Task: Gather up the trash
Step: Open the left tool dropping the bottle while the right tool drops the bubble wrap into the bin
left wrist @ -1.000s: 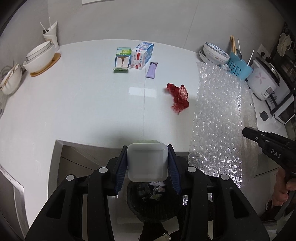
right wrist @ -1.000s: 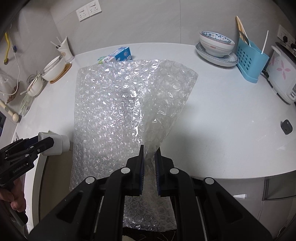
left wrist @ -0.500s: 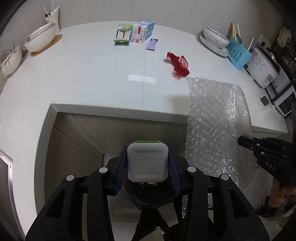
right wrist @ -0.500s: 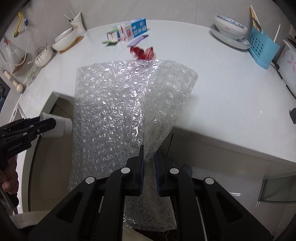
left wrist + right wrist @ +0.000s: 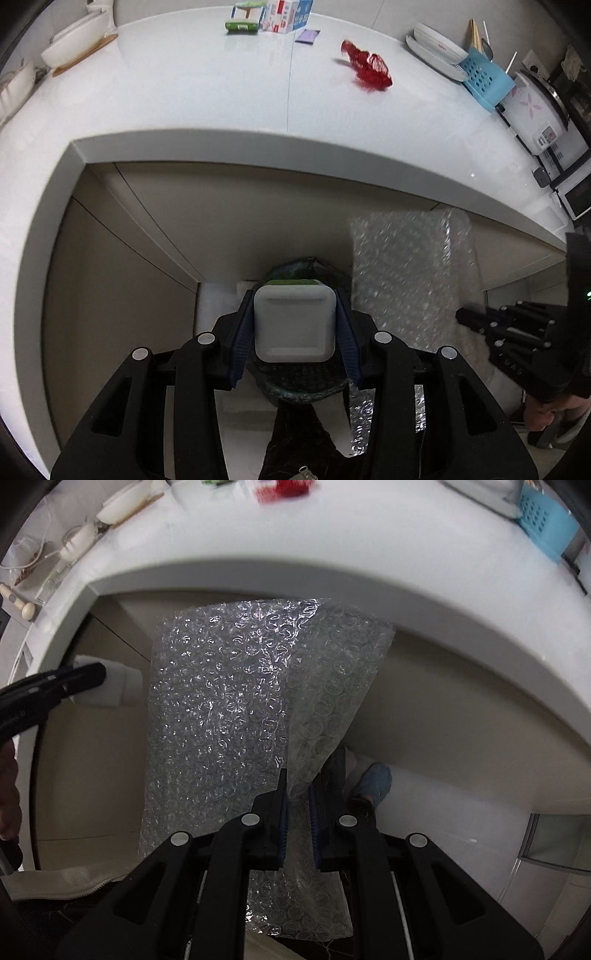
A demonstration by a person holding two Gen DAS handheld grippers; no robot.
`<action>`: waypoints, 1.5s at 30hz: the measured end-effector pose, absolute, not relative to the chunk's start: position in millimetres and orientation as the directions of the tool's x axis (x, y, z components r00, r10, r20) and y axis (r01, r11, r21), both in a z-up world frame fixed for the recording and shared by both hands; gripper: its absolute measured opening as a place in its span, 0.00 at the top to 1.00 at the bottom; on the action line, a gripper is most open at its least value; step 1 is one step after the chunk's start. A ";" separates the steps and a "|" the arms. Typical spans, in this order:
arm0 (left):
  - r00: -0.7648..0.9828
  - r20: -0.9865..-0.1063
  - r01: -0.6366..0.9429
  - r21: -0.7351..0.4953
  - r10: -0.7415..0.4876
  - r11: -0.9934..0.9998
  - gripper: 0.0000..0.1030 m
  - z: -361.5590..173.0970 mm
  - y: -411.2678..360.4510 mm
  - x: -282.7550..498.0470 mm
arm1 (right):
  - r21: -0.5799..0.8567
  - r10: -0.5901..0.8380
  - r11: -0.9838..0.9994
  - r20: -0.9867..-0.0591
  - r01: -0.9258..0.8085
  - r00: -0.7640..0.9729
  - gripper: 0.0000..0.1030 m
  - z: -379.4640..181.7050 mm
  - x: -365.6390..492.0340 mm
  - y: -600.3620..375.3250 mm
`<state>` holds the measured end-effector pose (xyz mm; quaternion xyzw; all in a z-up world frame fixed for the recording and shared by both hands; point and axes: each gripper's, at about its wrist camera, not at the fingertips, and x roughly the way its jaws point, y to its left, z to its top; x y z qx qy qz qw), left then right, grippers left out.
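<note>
Disposal step in hand: left gripper (image 5: 295,328) clamps a white box (image 5: 294,325) above the bin (image 5: 295,387); right gripper (image 5: 298,821) pinches bubble wrap (image 5: 236,709) beside it. Next, judged: release both over the bin.

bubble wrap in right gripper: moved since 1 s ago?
Yes. The bubble wrap, pinched in the right gripper, has gone from lying over the countertop to hanging below its front edge, in front of the cabinets.

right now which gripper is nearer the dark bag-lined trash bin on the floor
Left. The left gripper, holding a white square container, is directly above the trash bin; the right gripper, holding bubble wrap, is off to its side.
</note>
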<state>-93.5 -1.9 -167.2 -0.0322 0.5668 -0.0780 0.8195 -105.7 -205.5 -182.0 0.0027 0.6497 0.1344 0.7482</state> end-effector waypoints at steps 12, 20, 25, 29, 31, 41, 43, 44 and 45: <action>0.288 -0.941 0.094 -0.159 -0.180 0.983 0.61 -243.9 -14.8 -87.2 | 0.118 0.122 0.982 -0.992 -0.146 0.022 0.91 -258.6 -99.9 -215.6; 0.222 -0.959 0.105 -0.158 -0.178 0.982 0.61 -286.0 -30.8 -81.2 | 0.091 0.092 0.989 -0.996 -0.118 0.006 0.91 -262.0 -91.5 -216.3; 0.206 -0.962 0.121 -0.156 -0.179 0.980 0.60 -292.6 -35.4 -80.1 | 0.081 0.083 0.991 -0.997 -0.104 0.009 0.91 -255.8 -94.0 -195.2; 0.227 -0.960 0.105 -0.146 -0.166 0.984 0.45 -288.6 -32.6 -79.0 | 0.086 0.088 0.990 -0.996 -0.110 0.013 0.91 -255.1 -92.3 -190.9; 0.230 -0.959 0.100 -0.143 -0.163 0.985 0.40 -287.3 -28.7 -77.4 | 0.089 0.092 0.990 -0.996 -0.112 0.016 0.91 -254.4 -91.0 -185.9; 0.280 -0.954 0.044 -0.100 -0.108 0.994 0.09 -263.9 -3.7 -83.8 | 0.092 0.098 0.985 -0.995 -0.147 0.033 0.91 -266.8 -91.0 -160.5; 0.284 -0.954 0.023 -0.090 -0.093 0.996 0.07 -260.6 3.1 -85.4 | 0.094 0.101 0.982 -0.994 -0.161 0.040 0.91 -270.9 -89.8 -152.5; 0.284 -0.955 0.013 -0.085 -0.085 0.996 0.06 -260.0 5.5 -85.7 | 0.093 0.102 0.981 -0.994 -0.168 0.044 0.91 -273.3 -90.5 -149.4; 0.283 -0.956 0.003 -0.081 -0.078 0.997 0.06 -259.5 8.5 -86.3 | 0.093 0.103 0.980 -0.994 -0.176 0.046 0.91 -275.7 -90.3 -145.3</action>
